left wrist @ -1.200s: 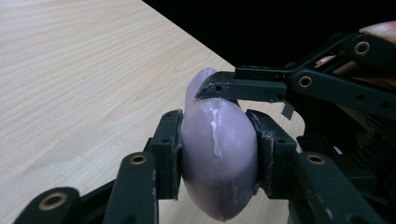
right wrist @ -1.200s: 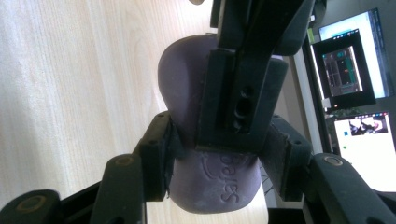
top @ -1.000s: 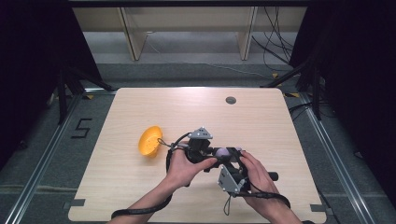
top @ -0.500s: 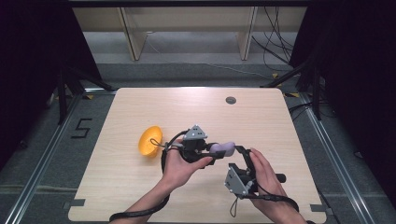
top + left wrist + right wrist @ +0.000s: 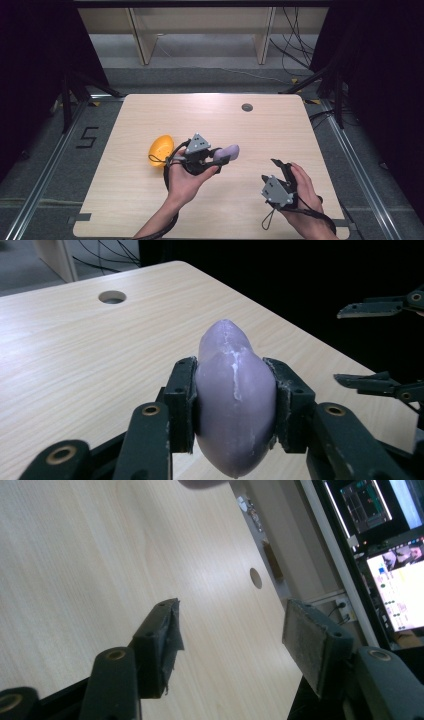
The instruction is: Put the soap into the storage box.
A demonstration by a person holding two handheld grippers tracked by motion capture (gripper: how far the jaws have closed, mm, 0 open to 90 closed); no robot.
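Above the middle of the table (image 5: 150, 210), a purple egg-shaped piece (image 5: 234, 405) is held aloft by the left gripper (image 5: 212, 156).

It is judged light, rigid and smooth, so likely slippery; it is clamped across its widest part. The right gripper (image 5: 227, 640), nearer and to the right, is parted and empty, its jaws having just been narrowing. An orange bowl (image 5: 161, 150) is seen at the left.

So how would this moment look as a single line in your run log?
left gripper: shut on purple egg-shaped piece | right gripper: open, jaws just closing a little, nothing between | orange bowl: on table
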